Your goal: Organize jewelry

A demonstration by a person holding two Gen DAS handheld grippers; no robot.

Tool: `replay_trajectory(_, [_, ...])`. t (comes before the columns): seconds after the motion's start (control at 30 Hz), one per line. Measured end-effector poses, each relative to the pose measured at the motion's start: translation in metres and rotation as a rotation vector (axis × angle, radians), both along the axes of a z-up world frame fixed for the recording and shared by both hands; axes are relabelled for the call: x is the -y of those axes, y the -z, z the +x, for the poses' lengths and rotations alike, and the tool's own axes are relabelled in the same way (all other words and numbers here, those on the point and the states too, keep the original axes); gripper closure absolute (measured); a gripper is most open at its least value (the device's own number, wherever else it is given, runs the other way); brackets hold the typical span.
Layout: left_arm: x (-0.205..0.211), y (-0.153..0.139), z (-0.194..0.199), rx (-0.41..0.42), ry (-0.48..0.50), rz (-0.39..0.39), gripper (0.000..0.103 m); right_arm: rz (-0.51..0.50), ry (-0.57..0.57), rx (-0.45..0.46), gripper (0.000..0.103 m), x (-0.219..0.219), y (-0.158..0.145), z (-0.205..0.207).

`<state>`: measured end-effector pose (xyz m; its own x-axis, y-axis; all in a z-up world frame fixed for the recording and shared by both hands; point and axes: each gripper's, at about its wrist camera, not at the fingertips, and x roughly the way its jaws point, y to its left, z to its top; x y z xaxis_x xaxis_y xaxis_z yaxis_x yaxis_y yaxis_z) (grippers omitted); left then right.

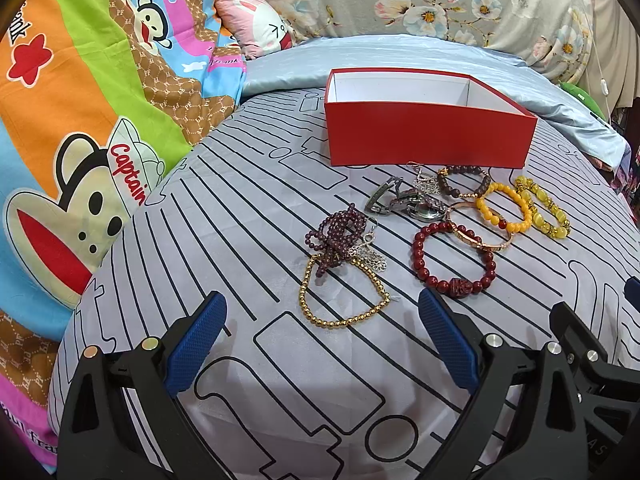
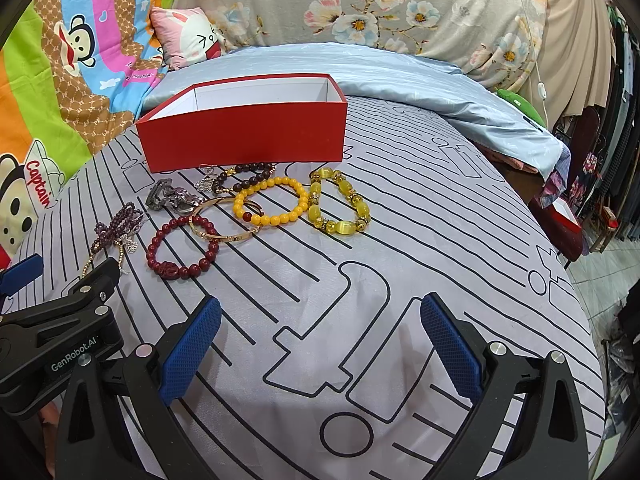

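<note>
Pictured on a bed (image 1: 248, 184) under a grey line-printed sheet: jewelry laid out loose in front of an open red box (image 1: 428, 136), apparently empty, none of it yet inside. Seen nearest the left tool (image 1: 320, 336), jaws spread wide and empty: a gold bead chain (image 1: 340, 308) lying partly under a tangle of purple beads (image 1: 336, 236) and a silver filigree piece. Seen ahead of the right tool (image 2: 320, 336), likewise wide open and holding nothing: a dark red bead bracelet (image 2: 182, 252) touching a gold bangle (image 2: 224, 226), an orange-yellow bracelet (image 2: 272, 204) overlapping that bangle, and a chunky yellow bracelet (image 2: 340, 208) just beside it. Spotted closer to the box: a metal watch (image 2: 172, 200) and a brown bead bracelet (image 2: 244, 178).

Judged the opening step: picking a first piece. Best done by starting with a bracelet lying clear, such as the chunky yellow one, rather than the tangled heap. Advised: lowering one fingertip inside the loop and one outside, pinching across the beads rather than scraping the soft sheet, lifting straight up to avoid dragging neighbours, then releasing low over the box
</note>
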<state>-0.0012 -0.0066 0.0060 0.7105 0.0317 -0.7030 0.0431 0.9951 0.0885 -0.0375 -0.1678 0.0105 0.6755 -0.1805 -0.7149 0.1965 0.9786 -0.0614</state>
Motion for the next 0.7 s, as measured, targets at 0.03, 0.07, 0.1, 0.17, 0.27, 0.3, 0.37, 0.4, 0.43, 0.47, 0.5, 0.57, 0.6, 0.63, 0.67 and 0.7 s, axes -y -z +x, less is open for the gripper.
replay_trajectory(0.03, [0.0,0.0,0.0,0.0,0.0,0.001,0.011,0.0,0.0,0.0,0.007,0.0,0.0,0.0])
replay_trajectory(0.07, [0.0,0.0,0.0,0.0,0.0,0.0,0.011,0.0,0.001,0.0,0.007,0.0,0.0,0.0])
replay_trajectory(0.1, [0.0,0.0,0.0,0.0,0.0,0.001,0.011,0.0,0.001,0.0,0.007,0.0,0.0,0.0])
replay_trajectory(0.17, [0.0,0.0,0.0,0.0,0.0,0.0,0.011,0.001,0.001,0.0,0.007,0.0,0.0,0.0])
replay_trajectory(0.27, [0.0,0.0,0.0,0.0,0.0,0.0,0.011,0.0,0.0,0.0,0.007,0.0,0.0,0.0])
replay_trajectory(0.3, [0.0,0.0,0.0,0.0,0.0,0.0,0.011,0.0,0.0,-0.001,0.007,0.0,0.0,0.0])
replay_trajectory(0.37, [0.0,0.0,0.0,0.0,0.0,0.0,0.011,0.0,0.001,0.0,0.007,0.0,0.0,0.0])
replay_trajectory(0.4, [0.0,0.0,0.0,0.0,0.0,-0.001,0.011,0.0,0.001,0.0,0.007,0.0,0.0,0.0])
replay_trajectory(0.43, [0.0,0.0,0.0,-0.001,0.0,-0.001,0.011,0.0,0.001,0.0,0.007,0.0,0.0,0.0])
replay_trajectory(0.47, [0.0,0.0,0.0,0.0,0.0,-0.001,0.011,0.001,0.001,0.0,0.007,0.0,0.0,0.0])
replay_trajectory(0.5, [0.0,0.0,0.0,0.0,0.0,-0.003,0.011,0.001,0.002,0.0,0.007,0.0,0.0,0.0])
replay_trajectory(0.57, [-0.001,0.0,0.0,-0.001,0.0,-0.017,0.011,0.003,0.001,0.001,0.007,0.0,-0.001,0.0])
replay_trajectory(0.6, [-0.002,0.0,0.0,-0.001,-0.002,-0.026,0.011,0.005,0.001,0.001,0.007,0.0,0.0,0.0])
replay_trajectory(0.63, [-0.004,-0.001,0.0,0.0,-0.005,-0.041,0.011,0.007,0.001,0.001,0.007,0.0,0.0,0.0])
replay_trajectory(0.67, [-0.008,-0.001,0.0,0.001,-0.007,-0.063,0.011,0.011,0.001,0.0,0.007,0.0,0.0,0.0])
replay_trajectory(0.7, [-0.011,-0.001,0.0,0.002,-0.011,-0.078,0.011,0.013,-0.001,0.0,0.007,0.0,0.0,0.0])
